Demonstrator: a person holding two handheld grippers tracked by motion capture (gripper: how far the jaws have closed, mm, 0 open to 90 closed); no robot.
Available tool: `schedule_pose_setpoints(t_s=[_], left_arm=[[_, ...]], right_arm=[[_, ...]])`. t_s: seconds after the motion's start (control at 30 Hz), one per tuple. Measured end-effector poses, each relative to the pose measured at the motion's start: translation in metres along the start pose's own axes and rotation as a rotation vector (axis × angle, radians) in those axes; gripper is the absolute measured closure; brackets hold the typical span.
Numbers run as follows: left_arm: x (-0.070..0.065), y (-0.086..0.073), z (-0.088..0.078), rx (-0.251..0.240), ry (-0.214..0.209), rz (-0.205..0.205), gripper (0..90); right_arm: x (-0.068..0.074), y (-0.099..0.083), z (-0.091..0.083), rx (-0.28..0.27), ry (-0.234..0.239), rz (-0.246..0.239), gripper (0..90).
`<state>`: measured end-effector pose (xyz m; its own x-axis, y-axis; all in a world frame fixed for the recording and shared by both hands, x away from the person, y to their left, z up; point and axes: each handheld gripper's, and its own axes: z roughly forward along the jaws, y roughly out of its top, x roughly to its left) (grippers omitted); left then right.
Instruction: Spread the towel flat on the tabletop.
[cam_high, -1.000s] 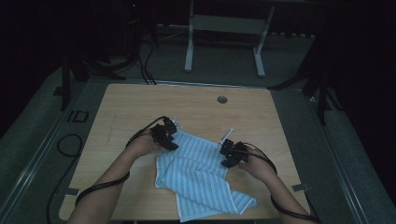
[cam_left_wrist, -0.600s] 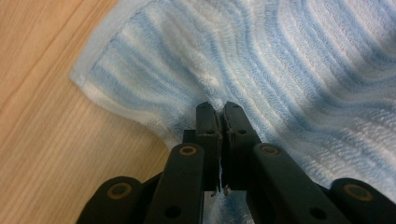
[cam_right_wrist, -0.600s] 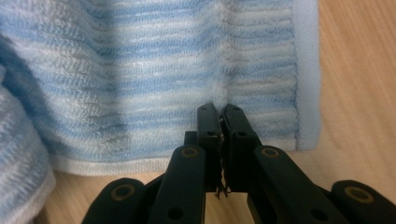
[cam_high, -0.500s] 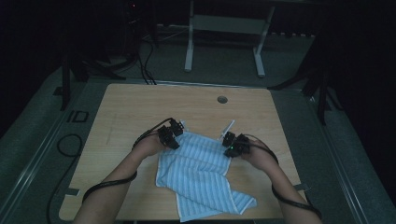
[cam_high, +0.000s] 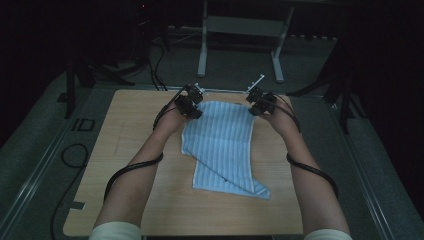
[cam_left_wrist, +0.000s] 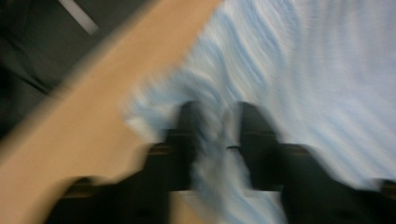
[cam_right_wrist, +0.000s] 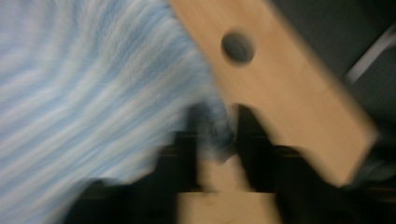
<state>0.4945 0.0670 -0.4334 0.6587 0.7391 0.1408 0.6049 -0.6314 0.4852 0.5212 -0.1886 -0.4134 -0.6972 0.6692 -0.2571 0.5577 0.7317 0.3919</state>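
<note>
A blue and white striped towel (cam_high: 220, 145) lies lengthwise on the wooden table (cam_high: 130, 150), its near end folded over itself. My left gripper (cam_high: 191, 103) is at the towel's far left corner and my right gripper (cam_high: 260, 102) at its far right corner, both near the table's far edge. In the blurred left gripper view the towel (cam_left_wrist: 303, 70) runs loosely through my left gripper (cam_left_wrist: 217, 109). In the right gripper view a corner of the towel (cam_right_wrist: 84, 93) sits in my right gripper (cam_right_wrist: 218, 114). Both pairs of jaws have just been opening and stand apart.
A round hole (cam_right_wrist: 237, 47) is in the tabletop near the far edge, beside the right gripper. A white metal stand (cam_high: 240, 45) is on the dark floor beyond the table. Cables (cam_high: 75, 155) lie on the floor at the left.
Both hands have moved up and away toward the table's far edge. The towel's far edge went with them, so the towel now lies stretched out longer.
</note>
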Motion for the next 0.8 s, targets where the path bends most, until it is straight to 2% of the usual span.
schedule_pose_setpoints(t_s=[0.03,0.07,0.1,0.13,0.17,0.23,0.3,0.4,0.47,0.5,0.57,0.6,0.67,0.7,0.73,0.77,0.8], left_arm=[[-0.001,-0.003,0.004,0.021,0.022,-0.004,50.8],[-0.003,-0.009,0.008,0.029,0.028,-0.008,48.1],[-0.005,-0.015,0.010,0.029,0.016,0.000,42.9],[-0.007,-0.024,0.012,0.037,-0.006,0.003,41.6],[-0.008,-0.029,0.013,0.045,-0.015,0.005,41.6],[-0.013,-0.043,0.012,0.040,-0.056,0.021,41.6],[-0.019,-0.054,0.011,0.038,-0.107,0.027,41.6],[-0.030,-0.067,0.008,0.057,-0.141,0.054,41.6],[-0.040,-0.076,0.003,0.032,-0.173,0.084,41.6],[-0.044,-0.080,0.000,0.031,-0.200,0.084,41.6],[-0.057,-0.088,-0.004,0.032,-0.210,0.128,41.8],[-0.062,-0.091,-0.006,0.051,-0.219,0.154,42.0],[-0.074,-0.096,-0.010,0.054,-0.222,0.203,42.3],[-0.081,-0.098,-0.012,0.060,-0.240,0.233,42.7],[-0.081,-0.098,-0.012,0.060,-0.240,0.233,43.0],[-0.081,-0.098,-0.012,0.060,-0.240,0.233,43.0],[-0.104,-0.104,-0.019,0.061,-0.298,0.312,43.4]], right_arm=[[-0.002,-0.004,0.010,0.049,0.028,0.031,59.2],[-0.001,-0.008,0.017,0.087,0.023,0.034,57.2],[0.002,-0.014,0.024,0.127,0.002,0.017,54.7],[0.006,-0.020,0.029,0.142,0.017,0.007,53.4],[0.011,-0.028,0.033,0.157,0.052,0.003,53.0],[0.017,-0.039,0.036,0.167,0.050,-0.016,52.8],[0.024,-0.049,0.036,0.170,0.098,-0.024,52.8],[0.040,-0.062,0.033,0.173,0.135,-0.055,52.5],[0.048,-0.070,0.025,0.150,0.147,-0.064,53.5],[0.052,-0.074,0.020,0.138,0.166,-0.059,53.9],[0.060,-0.083,0.011,0.114,0.186,-0.063,56.4],[0.066,-0.088,0.006,0.107,0.198,-0.069,56.3],[0.076,-0.095,-0.001,0.109,0.207,-0.103,57.8],[0.082,-0.098,-0.006,0.106,0.219,-0.122,57.9],[0.082,-0.098,-0.006,0.106,0.219,-0.122,57.9],[0.088,-0.102,-0.010,0.104,0.240,-0.142,57.9],[0.105,-0.112,-0.022,0.088,0.276,-0.188,60.4]])
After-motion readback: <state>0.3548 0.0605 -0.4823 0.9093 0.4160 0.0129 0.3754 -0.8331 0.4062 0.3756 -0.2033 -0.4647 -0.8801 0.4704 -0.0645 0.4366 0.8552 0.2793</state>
